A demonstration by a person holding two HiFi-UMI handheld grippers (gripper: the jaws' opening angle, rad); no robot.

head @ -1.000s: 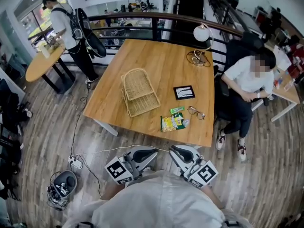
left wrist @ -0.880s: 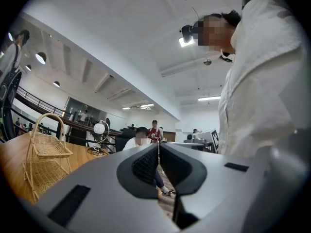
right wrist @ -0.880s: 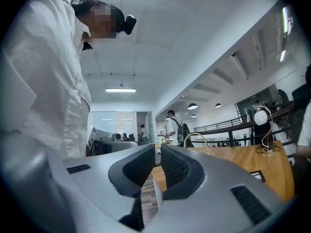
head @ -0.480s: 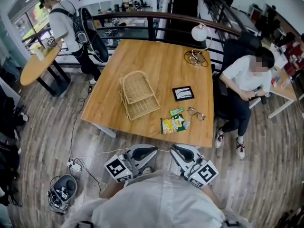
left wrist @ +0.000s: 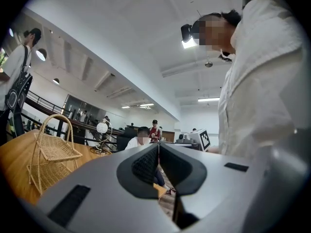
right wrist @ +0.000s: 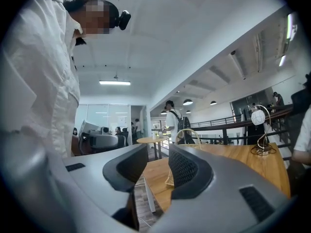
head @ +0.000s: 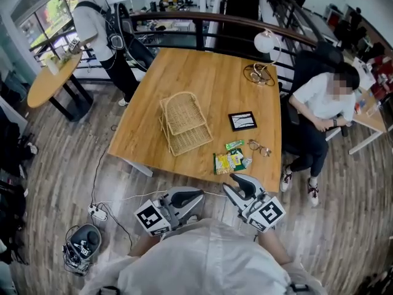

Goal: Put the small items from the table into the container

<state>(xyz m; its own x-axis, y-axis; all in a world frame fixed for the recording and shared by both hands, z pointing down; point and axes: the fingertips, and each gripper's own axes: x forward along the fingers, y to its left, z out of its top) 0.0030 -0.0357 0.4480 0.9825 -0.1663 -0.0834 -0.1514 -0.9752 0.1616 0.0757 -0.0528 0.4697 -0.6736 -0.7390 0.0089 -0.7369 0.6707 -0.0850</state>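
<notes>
We see the left tool [head: 195, 196] and the right tool [head: 241, 183] side by side at the bottom centre of the head view. Both are over the plank floor [head: 344, 189], just short of the near edge of the wooden surface [head: 202, 78], and point level toward it. The left tool's jaws are pressed together with nothing in them. The right tool's jaws are opening, a narrow gap showing between the pads, and nothing stands between them. The wicker basket [head: 183, 123] sits left of centre on the surface, well apart from both tools. The small items lie to its right, near the front edge. Yellow-green packets [head: 228, 161] lie just above the right tool in the frame, with a small green pack [head: 234, 144] just beyond them and glasses [head: 260, 147] beside that to the right. A black frame [head: 242, 120] lies farther up, between the basket and the surface's right edge. A white globe lamp [head: 264, 42] stands at the far right corner. A seated person [head: 322, 100] in a white shirt is at the right of the frame. A standing person [head: 92, 23] with a backpack is at the upper left, beside a round side surface [head: 52, 82]. A power strip [head: 97, 211] and a dark bag [head: 83, 241] lie on the floor at lower left.
</notes>
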